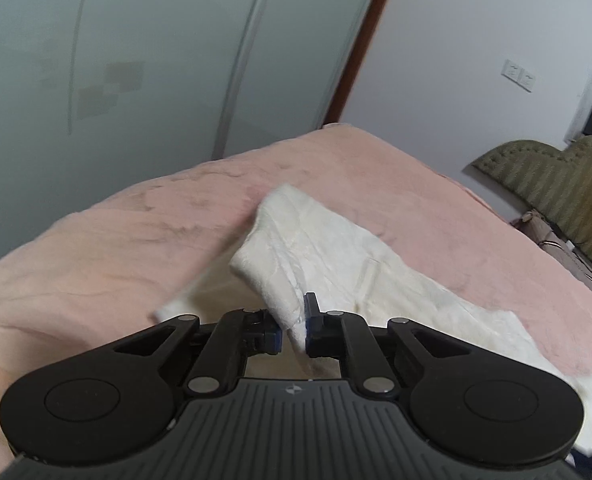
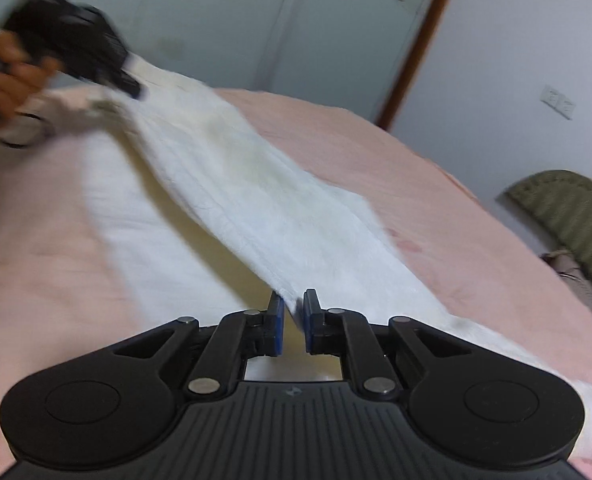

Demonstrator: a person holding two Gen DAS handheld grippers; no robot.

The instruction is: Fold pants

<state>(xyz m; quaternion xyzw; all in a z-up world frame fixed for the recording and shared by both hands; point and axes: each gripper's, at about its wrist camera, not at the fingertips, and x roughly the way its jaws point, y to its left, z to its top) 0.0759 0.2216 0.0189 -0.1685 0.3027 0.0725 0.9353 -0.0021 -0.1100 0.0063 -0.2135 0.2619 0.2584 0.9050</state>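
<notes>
- The white pants (image 2: 256, 200) were lifted off the pink bed (image 1: 96, 248), one edge stretched between both claws.
- The left gripper (image 1: 294, 326) was clenched on a fold of the cloth.
- The right gripper (image 2: 294, 322) was clamped on the same edge further along.
- A hand (image 2: 12, 68) was seen, blurred.
- Folding seemed barely begun: apparently no finished fold was laid flat.
</notes>
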